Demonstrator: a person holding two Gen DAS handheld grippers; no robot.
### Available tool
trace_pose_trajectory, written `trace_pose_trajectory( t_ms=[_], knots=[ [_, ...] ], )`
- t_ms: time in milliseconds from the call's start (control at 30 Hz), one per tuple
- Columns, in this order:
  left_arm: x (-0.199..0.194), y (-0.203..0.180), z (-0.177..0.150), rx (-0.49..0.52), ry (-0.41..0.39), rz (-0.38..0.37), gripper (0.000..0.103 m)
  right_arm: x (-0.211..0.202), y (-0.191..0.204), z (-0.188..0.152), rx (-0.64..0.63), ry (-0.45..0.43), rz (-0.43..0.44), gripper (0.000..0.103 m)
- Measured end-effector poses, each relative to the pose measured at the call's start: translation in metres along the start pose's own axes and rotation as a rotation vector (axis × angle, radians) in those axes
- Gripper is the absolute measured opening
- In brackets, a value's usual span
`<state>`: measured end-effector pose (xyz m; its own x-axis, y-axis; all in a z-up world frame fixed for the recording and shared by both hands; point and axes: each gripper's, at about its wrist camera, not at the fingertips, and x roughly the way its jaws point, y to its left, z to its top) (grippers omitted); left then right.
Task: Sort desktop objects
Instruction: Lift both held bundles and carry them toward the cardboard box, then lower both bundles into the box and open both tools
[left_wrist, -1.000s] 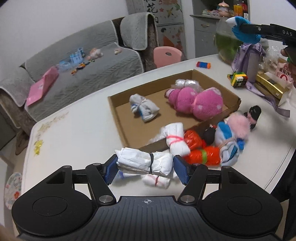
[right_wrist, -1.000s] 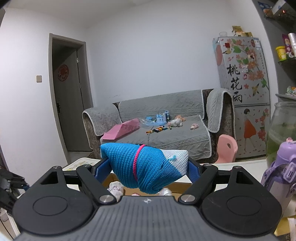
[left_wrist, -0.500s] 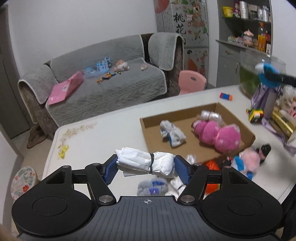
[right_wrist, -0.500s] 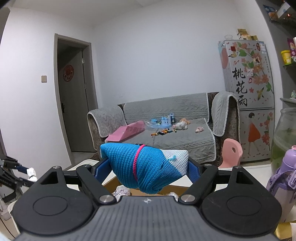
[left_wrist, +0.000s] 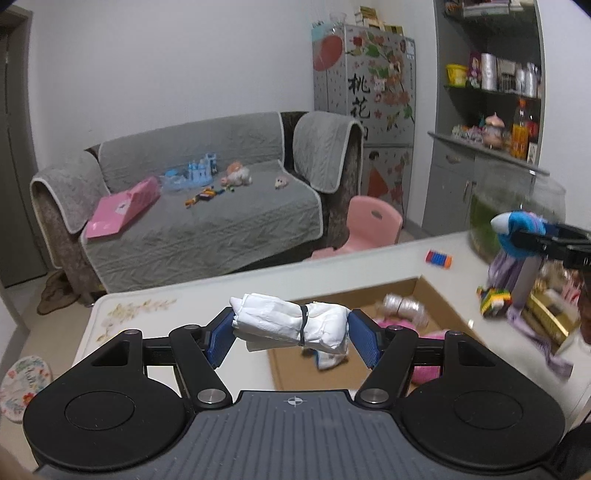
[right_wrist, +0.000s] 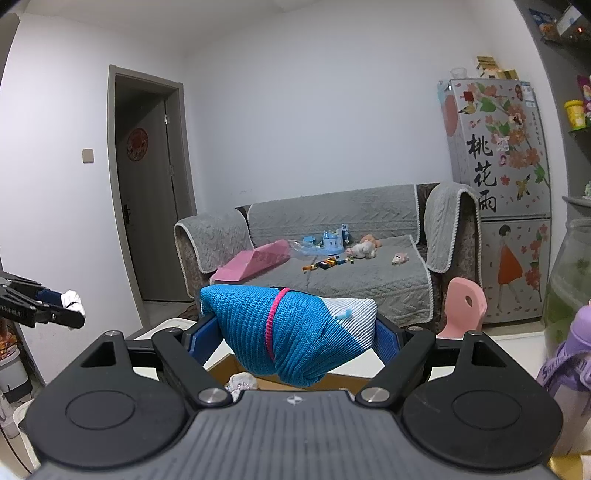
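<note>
Left wrist view: left gripper (left_wrist: 291, 330) clamps white roll (left_wrist: 291, 325) lengthwise between pads, held above table (left_wrist: 177, 299) near box (left_wrist: 354, 295). Right wrist view: right gripper (right_wrist: 291, 334) clamps blue sock bundle (right_wrist: 280, 328), over box edge (right_wrist: 229, 363).
</note>
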<state>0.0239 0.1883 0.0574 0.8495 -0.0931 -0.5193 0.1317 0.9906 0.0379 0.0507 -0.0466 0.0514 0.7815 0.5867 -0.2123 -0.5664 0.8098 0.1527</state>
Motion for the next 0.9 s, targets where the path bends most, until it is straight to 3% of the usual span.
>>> trace_pose_trajectory(
  t_ms=[300, 633, 900],
  knots=[
    [0.047, -0.011, 0.025, -0.015, -0.011, -0.038, 0.070, 0.026, -0.008, 0.020, -0.011, 0.021, 0.009, 0.080],
    [0.132, -0.006, 0.014, -0.084, 0.106, -0.082, 0.070, 0.084, -0.021, 0.023, 0.028, 0.140, 0.063, 0.080],
    [0.192, 0.014, -0.001, -0.189, 0.216, -0.123, 0.070, 0.139, -0.017, -0.008, 0.034, 0.307, 0.085, 0.080]
  ],
)
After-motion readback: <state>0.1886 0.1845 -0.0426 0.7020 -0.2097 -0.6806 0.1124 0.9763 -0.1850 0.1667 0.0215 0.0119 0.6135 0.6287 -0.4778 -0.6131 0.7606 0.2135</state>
